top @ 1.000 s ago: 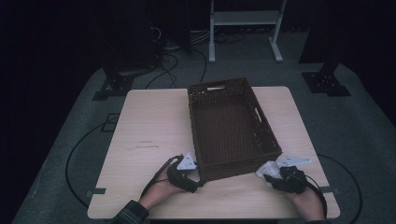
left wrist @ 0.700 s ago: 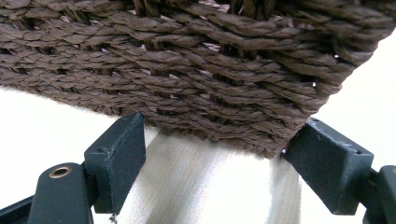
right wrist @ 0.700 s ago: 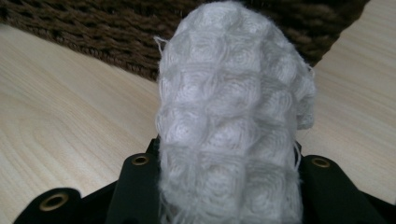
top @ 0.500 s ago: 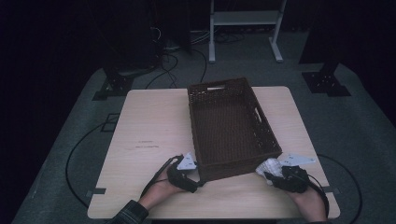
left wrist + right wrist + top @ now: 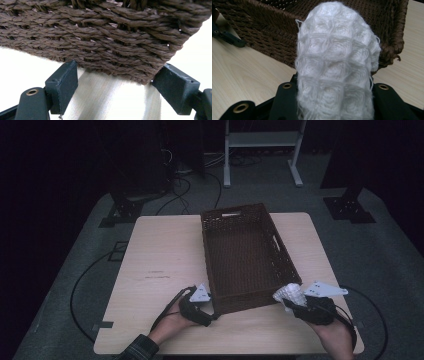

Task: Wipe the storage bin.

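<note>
White knitted cloth (image 5: 335, 65) held at near right corner of brown woven basket (image 5: 245, 255); basket corner bracketed by left gripper (image 5: 206, 306).

The cloth was clamped between the jaws of the right gripper (image 5: 290, 296), just outside the basket's near wall and above the wooden tabletop (image 5: 160, 265). The left gripper's jaws were set apart either side of the basket's near left corner, released. A white stand (image 5: 262, 140) and cables (image 5: 185, 172) were noted on the floor beyond.
</note>
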Tool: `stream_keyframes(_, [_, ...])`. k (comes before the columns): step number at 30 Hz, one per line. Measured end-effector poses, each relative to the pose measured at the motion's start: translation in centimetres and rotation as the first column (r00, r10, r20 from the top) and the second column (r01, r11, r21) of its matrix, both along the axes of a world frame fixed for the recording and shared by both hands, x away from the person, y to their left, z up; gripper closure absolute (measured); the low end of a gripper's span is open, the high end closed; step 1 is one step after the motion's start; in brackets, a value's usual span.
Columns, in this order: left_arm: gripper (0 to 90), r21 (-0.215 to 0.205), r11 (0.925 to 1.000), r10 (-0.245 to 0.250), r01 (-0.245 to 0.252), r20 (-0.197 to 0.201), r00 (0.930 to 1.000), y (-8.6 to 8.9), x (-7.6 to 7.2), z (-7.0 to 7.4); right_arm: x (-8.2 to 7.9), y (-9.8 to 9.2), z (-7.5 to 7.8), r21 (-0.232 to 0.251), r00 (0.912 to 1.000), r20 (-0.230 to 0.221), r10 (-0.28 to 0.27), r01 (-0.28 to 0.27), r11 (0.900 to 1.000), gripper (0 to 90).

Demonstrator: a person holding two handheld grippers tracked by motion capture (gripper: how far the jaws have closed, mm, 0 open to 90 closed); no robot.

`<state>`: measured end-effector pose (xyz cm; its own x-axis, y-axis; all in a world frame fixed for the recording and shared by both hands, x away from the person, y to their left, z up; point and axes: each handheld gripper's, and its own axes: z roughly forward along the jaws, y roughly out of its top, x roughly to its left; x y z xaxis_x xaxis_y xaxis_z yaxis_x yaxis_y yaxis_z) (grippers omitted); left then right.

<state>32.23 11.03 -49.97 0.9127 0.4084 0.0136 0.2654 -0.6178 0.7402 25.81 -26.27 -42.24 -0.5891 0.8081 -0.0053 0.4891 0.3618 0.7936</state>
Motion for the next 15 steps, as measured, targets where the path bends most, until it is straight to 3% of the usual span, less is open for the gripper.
stream_keyframes(9, [19.7,0.0,1.0,0.0,0.0,0.0,1.0,0.0,0.0,0.0,0.4,0.3,-0.8,0.009,0.9993,-0.032,0.017,-0.016,1.0,56.8])
stream_keyframes(15, [19.7,0.0,1.0,0.0,0.0,0.0,1.0,0.0,0.0,0.0,0.9,1.2,-2.3,-0.025,0.9961,-0.08,0.037,-0.039,0.999,56.8])
